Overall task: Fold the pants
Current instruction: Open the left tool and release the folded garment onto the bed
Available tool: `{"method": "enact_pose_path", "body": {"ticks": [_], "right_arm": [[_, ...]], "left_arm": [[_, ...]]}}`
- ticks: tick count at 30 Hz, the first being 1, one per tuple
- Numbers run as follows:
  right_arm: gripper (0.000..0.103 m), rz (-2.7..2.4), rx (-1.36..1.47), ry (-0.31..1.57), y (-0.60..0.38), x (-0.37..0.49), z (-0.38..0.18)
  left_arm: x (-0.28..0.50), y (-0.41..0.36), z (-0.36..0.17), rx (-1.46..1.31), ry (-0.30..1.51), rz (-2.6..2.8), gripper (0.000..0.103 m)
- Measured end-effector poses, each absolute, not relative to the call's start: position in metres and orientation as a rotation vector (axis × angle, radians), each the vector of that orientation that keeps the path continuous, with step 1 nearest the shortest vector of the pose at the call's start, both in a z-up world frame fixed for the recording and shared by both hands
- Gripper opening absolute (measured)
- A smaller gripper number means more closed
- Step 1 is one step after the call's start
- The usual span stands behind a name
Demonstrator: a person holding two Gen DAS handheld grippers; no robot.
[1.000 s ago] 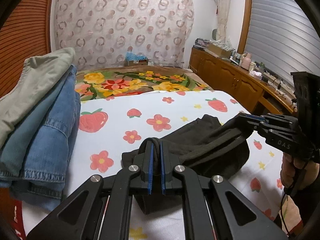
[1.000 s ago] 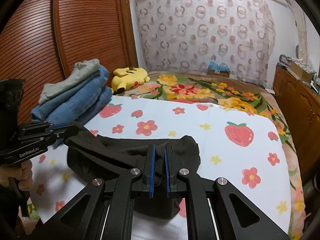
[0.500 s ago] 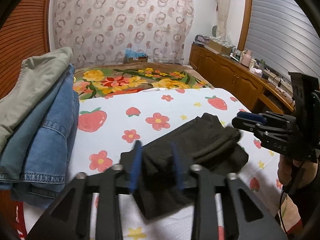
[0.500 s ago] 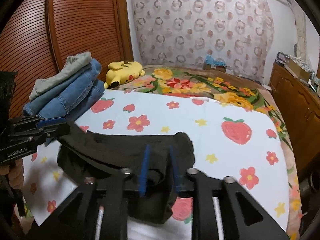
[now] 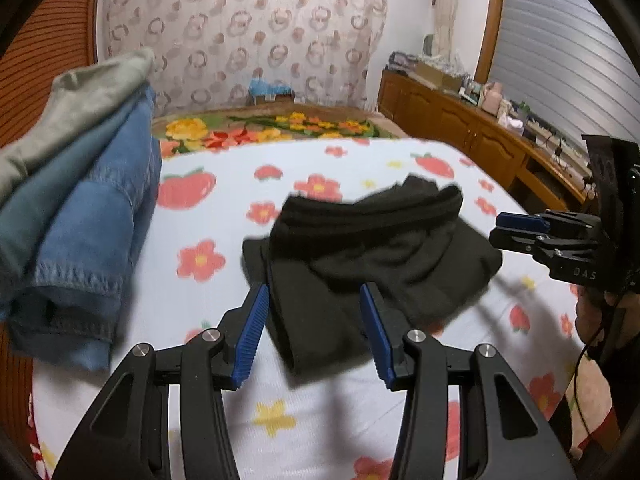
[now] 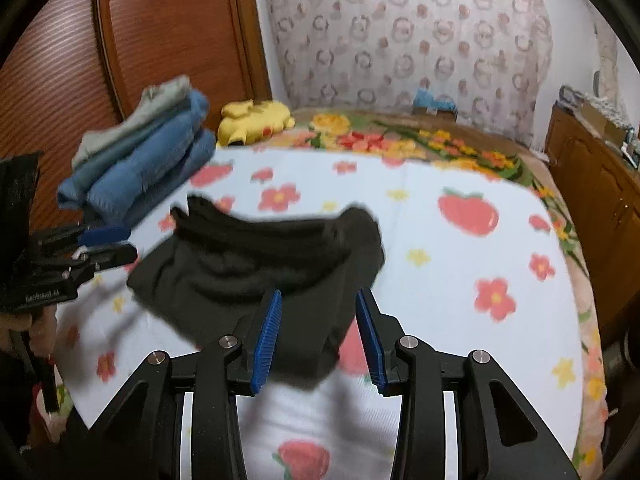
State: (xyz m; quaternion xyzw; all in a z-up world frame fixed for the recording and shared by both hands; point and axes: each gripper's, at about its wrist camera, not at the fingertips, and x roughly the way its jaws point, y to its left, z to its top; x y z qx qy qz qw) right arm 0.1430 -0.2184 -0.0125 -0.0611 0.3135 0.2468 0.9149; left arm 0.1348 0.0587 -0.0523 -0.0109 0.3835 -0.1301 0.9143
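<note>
Dark folded pants (image 5: 372, 256) lie on the bed's white sheet with strawberries and flowers (image 5: 208, 216). My left gripper (image 5: 316, 300) is open and empty, its blue pads held just above the near edge of the pants. In the right wrist view the pants (image 6: 260, 264) lie the same way, and my right gripper (image 6: 318, 304) is open and empty above their near edge. Each gripper also shows in the other's view, the right one (image 5: 516, 228) and the left one (image 6: 108, 244) at the pants' sides.
A stack of folded jeans and a grey-green garment (image 5: 68, 184) lies at the left of the bed, also in the right wrist view (image 6: 148, 152). A yellow plush toy (image 6: 256, 120) lies behind it. Wooden cabinets (image 5: 472, 140) line the right wall.
Both grippers were shut on the pants one second ago. They have opened, let go of the fabric and pulled back a little; the pants now lie free on the sheet.
</note>
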Motion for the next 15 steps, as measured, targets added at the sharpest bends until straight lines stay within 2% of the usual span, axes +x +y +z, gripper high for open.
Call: {"method": "enact_pose_path", "body": {"ticks": [8, 11, 14, 15], "right_arm": [[0.04, 0.541, -0.13, 0.716, -0.215, 0.146, -0.032], [0.04, 0.544, -0.128, 0.729, -0.214, 0.151, -0.034], [0.04, 0.549, -0.127, 0.731, -0.214, 0.153, -0.034], [0.03, 0.555, -0.118, 0.725, -0.215, 0.153, -0.034]], "left_arm": [[0.13, 0.053, -0.074, 0.017, 0.861, -0.294, 0.047], [0.133, 0.052, -0.079, 0.01, 0.878, -0.304, 0.037], [0.135, 0.051, -0.08, 0.011, 0.88, -0.308, 0.022], [0.134, 0.051, -0.079, 0.012, 0.875, -0.31, 0.017]]}}
